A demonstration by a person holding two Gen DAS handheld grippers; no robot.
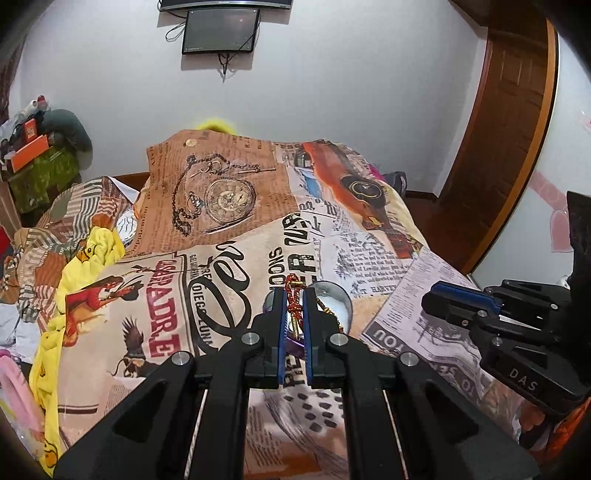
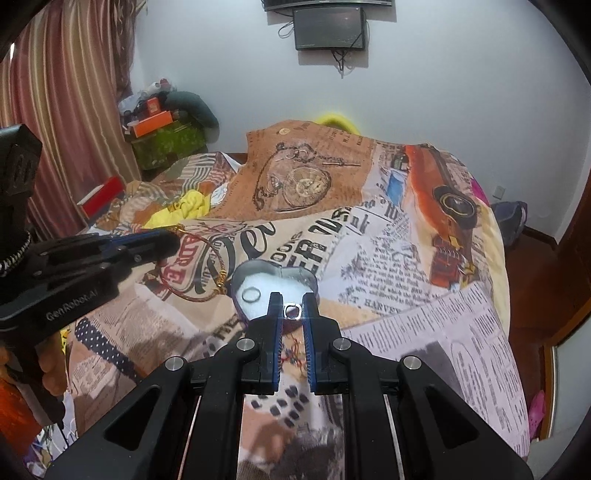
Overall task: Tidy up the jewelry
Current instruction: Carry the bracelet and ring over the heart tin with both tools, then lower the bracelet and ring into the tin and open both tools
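My left gripper (image 1: 294,295) is shut on a red and gold braided bracelet (image 1: 293,304) and holds it above the bed; from the right wrist view the bracelet (image 2: 207,258) hangs as a loop from the left gripper (image 2: 173,236). A heart-shaped tin tray (image 2: 295,275) lies on the bedspread with a thin ring (image 2: 251,294) inside. My right gripper (image 2: 291,299) is shut on a silver ring (image 2: 292,311) over the tray's near edge. The tray (image 1: 338,299) shows partly behind the left fingers.
The bed is covered by a newspaper-print bedspread (image 2: 388,258). Yellow cloth (image 1: 88,254) and crumpled bedding lie on the left. A wooden door (image 1: 509,122) stands at the right, a cluttered green box (image 2: 166,142) by the curtain, and screens (image 2: 328,27) hang on the wall.
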